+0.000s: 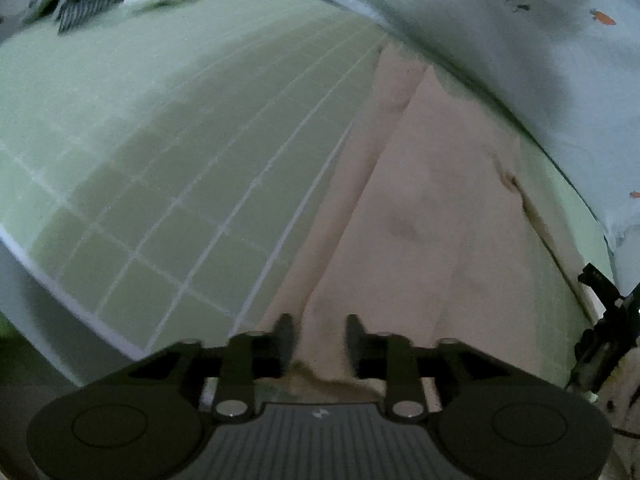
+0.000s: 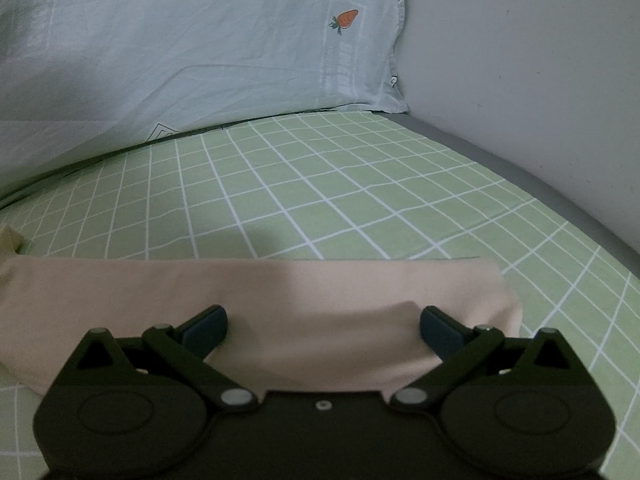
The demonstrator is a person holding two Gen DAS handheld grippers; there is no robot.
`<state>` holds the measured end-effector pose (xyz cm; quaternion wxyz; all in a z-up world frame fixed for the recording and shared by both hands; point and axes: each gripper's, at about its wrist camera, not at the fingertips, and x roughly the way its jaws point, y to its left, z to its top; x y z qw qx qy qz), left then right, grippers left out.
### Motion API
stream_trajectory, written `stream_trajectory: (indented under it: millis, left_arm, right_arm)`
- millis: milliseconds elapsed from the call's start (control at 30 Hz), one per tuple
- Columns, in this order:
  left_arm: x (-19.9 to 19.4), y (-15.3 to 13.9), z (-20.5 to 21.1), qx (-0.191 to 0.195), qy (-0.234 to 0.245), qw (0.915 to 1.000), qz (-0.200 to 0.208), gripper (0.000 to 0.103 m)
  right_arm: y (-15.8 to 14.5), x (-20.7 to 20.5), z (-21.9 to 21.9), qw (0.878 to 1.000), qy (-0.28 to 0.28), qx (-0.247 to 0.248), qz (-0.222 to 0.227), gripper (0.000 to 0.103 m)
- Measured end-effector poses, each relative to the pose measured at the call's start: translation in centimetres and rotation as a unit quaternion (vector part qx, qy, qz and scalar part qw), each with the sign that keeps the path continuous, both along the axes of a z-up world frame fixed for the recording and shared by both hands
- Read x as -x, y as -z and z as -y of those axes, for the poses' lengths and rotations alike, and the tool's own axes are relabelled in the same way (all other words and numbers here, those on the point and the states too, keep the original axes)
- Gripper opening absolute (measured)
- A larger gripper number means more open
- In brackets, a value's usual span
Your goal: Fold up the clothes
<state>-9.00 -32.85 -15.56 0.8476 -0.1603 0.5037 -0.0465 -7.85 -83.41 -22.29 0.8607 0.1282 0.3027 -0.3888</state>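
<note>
Pink cloth — a plain garment, folded flat w/ a straight far edge and a long crease down it — lies on the green checked sheet, near a pale blue pillow w/ carrot print. Left gripper: jaws partly apart, cloth edge seen between them, pads not pressing it. Right gripper: jaws wide apart over the garment's near part, its right end just beside the right finger — nothing clamped.
</note>
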Motion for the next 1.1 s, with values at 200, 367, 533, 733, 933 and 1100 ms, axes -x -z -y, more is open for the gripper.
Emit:
stream_trajectory:
  millis: [200, 367, 533, 733, 933, 1100]
  left_arm:
    - [-2.4, -2.9, 1.7, -0.049, 0.034, 0.9971, 0.048, 0.08]
    - [-6.3, -2.7, 4.2, -0.063, 0.059, 0.9953, 0.044, 0.083]
    - [-10.8, -1.6, 6.9, -0.072, 0.088, 0.9929, 0.035, 0.083]
    - [-16.4, -0.2, 10.2, -0.107, 0.117, 0.9866, 0.036, 0.084]
    - [-19.6, 2.0, 11.9, -0.147, 0.141, 0.9789, 0.01, 0.091]
    - [-18.9, 2.8, 12.7, -0.177, 0.159, 0.971, 0.026, 0.103]
  right_arm:
    - [0.0, 0.1, -0.1, 1.0, 0.001, -0.001, 0.0, 0.103]
    - [-0.1, 0.1, -0.1, 1.0, 0.001, -0.002, 0.0, 0.103]
    - [0.0, 0.1, -0.1, 1.0, 0.001, -0.001, 0.0, 0.103]
    - [0.0, 0.1, 0.0, 1.0, -0.001, -0.002, 0.0, 0.103]
    - [-0.7, 0.9, -0.1, 1.0, 0.012, 0.021, -0.016, 0.103]
    - [-0.7, 2.7, 1.9, 0.995, 0.092, 0.013, -0.023, 0.103]
